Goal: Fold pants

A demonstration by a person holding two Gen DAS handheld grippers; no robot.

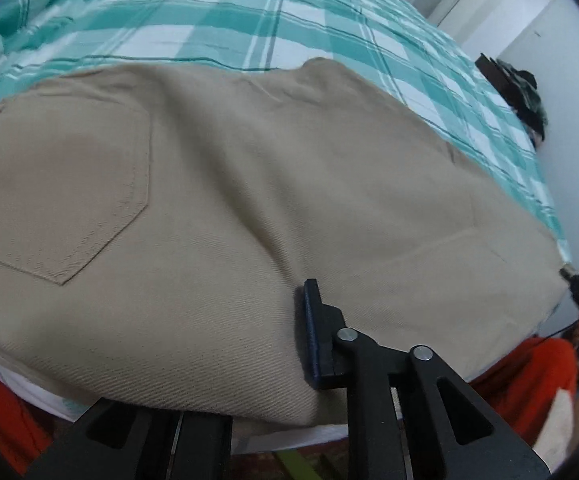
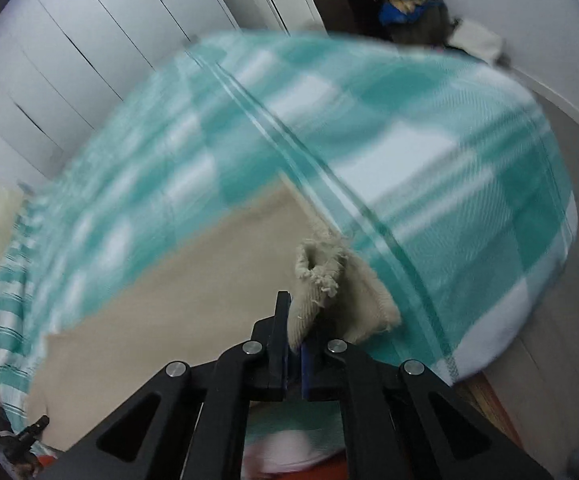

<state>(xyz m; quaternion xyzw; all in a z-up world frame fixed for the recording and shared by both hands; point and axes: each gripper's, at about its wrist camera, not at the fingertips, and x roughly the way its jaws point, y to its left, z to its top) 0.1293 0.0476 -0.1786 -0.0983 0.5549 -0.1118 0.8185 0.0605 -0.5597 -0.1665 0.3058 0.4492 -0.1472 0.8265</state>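
Beige pants (image 1: 229, 184) lie spread across a bed with a teal and white plaid cover (image 1: 217, 20). A back pocket (image 1: 61, 184) faces up at the left. My left gripper (image 1: 249, 344) is at the near edge of the pants. Its right finger (image 1: 313, 332) rests on top of the cloth and its left finger is hidden under the fabric. In the right wrist view, my right gripper (image 2: 295, 336) is shut on the frayed hem (image 2: 317, 276) of a pant leg, lifted off the bed. The rest of the pants (image 2: 161, 292) stretches away to the left.
White wardrobe doors (image 2: 89, 40) stand behind the bed. A dark pile of clothes (image 1: 525, 96) sits at the bed's far right corner. The person's red clothing (image 1: 529, 380) is at the bed's near edge. Floor (image 2: 569, 320) lies right of the bed.
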